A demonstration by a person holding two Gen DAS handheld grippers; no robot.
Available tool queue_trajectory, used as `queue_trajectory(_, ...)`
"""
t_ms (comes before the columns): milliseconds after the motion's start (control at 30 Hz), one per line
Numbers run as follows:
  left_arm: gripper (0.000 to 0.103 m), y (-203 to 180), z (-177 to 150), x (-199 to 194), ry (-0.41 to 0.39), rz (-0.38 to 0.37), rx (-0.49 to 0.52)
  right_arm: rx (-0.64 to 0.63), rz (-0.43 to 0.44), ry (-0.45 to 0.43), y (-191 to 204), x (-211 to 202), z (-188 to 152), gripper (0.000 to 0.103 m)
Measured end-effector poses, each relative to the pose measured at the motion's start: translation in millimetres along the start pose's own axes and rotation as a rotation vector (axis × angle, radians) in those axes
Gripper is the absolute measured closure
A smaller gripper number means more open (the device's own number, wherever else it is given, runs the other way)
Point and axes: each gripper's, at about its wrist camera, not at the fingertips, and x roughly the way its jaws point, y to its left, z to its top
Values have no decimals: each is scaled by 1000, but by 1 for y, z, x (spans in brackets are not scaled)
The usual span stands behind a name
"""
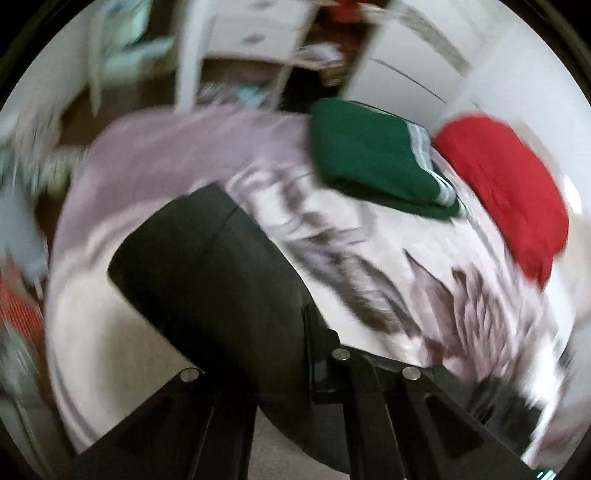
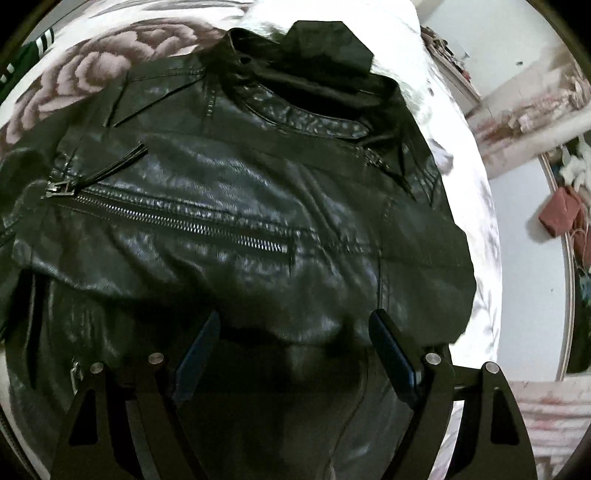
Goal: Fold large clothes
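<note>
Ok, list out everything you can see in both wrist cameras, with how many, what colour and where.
Black leather jacket: one, black with silver zips, spread on the bed under the right gripper; a black part of it, probably a sleeve, is at the left gripper.
Folded green garment with white stripes: one, green, on the bed at the far side.
Red garment: one, red, on the bed beside the green one.
Floral bedspread: one, pale pink and white with grey-brown flowers, covering the bed.
White drawer unit: one, white, beyond the bed, blurred.
Left gripper: one, black, apparently closed on the sleeve.
Right gripper: one, black, fingers apart above the jacket.
</note>
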Motion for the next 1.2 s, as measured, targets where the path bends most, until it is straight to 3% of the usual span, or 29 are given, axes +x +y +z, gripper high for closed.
queue_trajectory(133, 101, -61, -2, -23, -48, -4, 224, 0, 45, 4, -11, 10, 7, 18)
queue_trajectory(233, 101, -118, -22, -46, -61, -54, 373, 29, 117, 6, -32, 16, 12, 18)
queue_trajectory(333, 102, -180, -54, -69, -53, -139, 493, 102, 209, 18, -78, 19, 13, 18)
queue_trajectory(433, 102, -243, -97, -88, -20, -231, 598, 189, 260, 26, -131, 21, 5, 18)
queue_trajectory(567, 102, -340, -179, -106, 97, -379, 737, 309, 269, 51, -218, 35, -18, 18)
queue_trajectory(733, 102, -432, -294, -118, 189, -450, 981, 431, 227, 101, -313, 69, -53, 18)
queue_trajectory(933, 101, -466, -379, -101, 274, -405, 1141, 581, 265, 158, -384, 118, -96, 18)
queue_trajectory(1100, 95, -468, -401, -77, 373, -319, 1136, 688, 392, 185, -406, 145, -119, 18)
queue_trajectory(1133, 92, -466, -400, -75, 387, -317, 1128, 704, 425, 185, -410, 148, -121, 18)
queue_trajectory(1200, 64, -463, -396, -73, 410, -308, 1121, 734, 512, 173, -414, 152, -124, 18)
